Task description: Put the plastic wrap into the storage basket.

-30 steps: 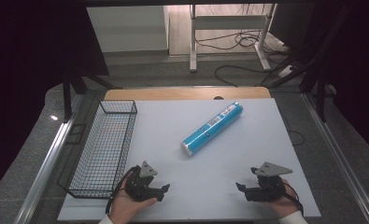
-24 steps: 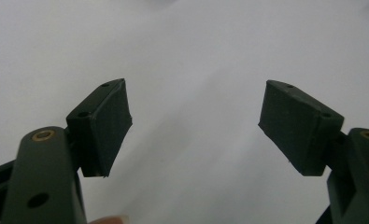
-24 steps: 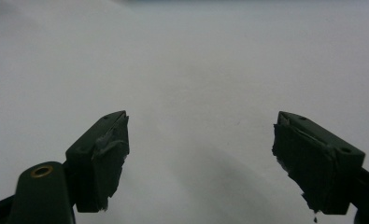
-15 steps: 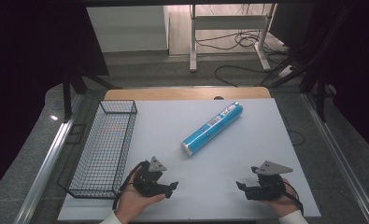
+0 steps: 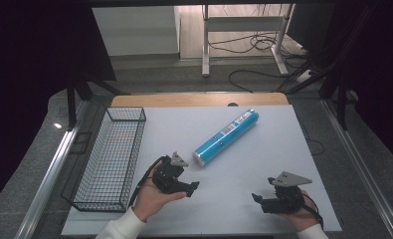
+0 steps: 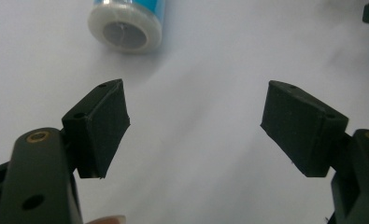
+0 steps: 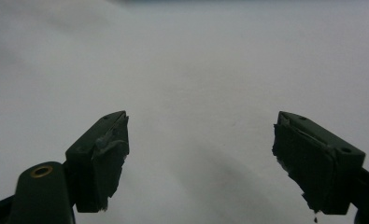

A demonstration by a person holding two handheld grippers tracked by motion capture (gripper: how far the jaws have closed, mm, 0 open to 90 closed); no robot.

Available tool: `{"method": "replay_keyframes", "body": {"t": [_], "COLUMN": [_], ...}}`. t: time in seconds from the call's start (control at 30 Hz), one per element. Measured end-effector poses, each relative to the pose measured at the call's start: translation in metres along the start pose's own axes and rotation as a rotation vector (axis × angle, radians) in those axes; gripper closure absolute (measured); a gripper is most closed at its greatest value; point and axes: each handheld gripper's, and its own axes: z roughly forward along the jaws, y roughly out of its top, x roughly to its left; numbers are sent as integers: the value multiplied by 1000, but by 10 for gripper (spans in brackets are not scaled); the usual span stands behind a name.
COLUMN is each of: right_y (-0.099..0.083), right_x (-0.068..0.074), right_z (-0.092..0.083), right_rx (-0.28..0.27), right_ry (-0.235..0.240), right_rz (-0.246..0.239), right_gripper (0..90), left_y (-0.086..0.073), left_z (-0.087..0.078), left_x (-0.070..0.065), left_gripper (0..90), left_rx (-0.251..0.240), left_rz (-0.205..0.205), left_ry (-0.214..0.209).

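Since a second earlier, my left gripper [image 5: 190, 188] had travelled up and toward the table's middle, closing on the tube, while the right gripper [image 5: 258, 198] had stayed where it was near the front right. In the high view the blue tube [image 5: 226, 138] lay on its side on the white table [image 5: 263, 149], slanting from its capped near end, just beyond my left gripper, up toward the far right. A white label with dark print ran along its side; I could not read any of it, nor any brand. The black wire basket [image 5: 110, 158] stood along the table's left edge, well apart from the tube.

Through the left gripper view my jaws stood wide apart with nothing between them, and the tube's white round cap [image 6: 125, 31] showed at upper left, beyond the left jaw and not touching it. The right gripper view gave me the same wide, empty spread over bare white table [image 7: 196, 70], the pads [image 7: 108, 154] looking worn and ragged at their edges.
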Motion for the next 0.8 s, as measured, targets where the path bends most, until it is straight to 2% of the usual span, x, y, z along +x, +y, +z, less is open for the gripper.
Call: {"method": "replay_keyframes", "body": {"t": [0.4, 0.6, 0.8], "right_y": [0, 0, 0], "right_x": [0, 0, -1], "right_z": [1, 1, 1], "right_rx": [11, 9, 11], "right_ry": [1, 0, -7], "right_rz": [0, -2, -3], "right_gripper": [190, 190, 190], "left_y": [42, 64, 83], "left_z": [19, 32, 40], "left_x": [15, 21, 25], "left_gripper": [231, 229, 228], "left_rx": [15, 22, 33], "left_rz": [22, 33, 54], "left_ry": [5, -19, -19]}}
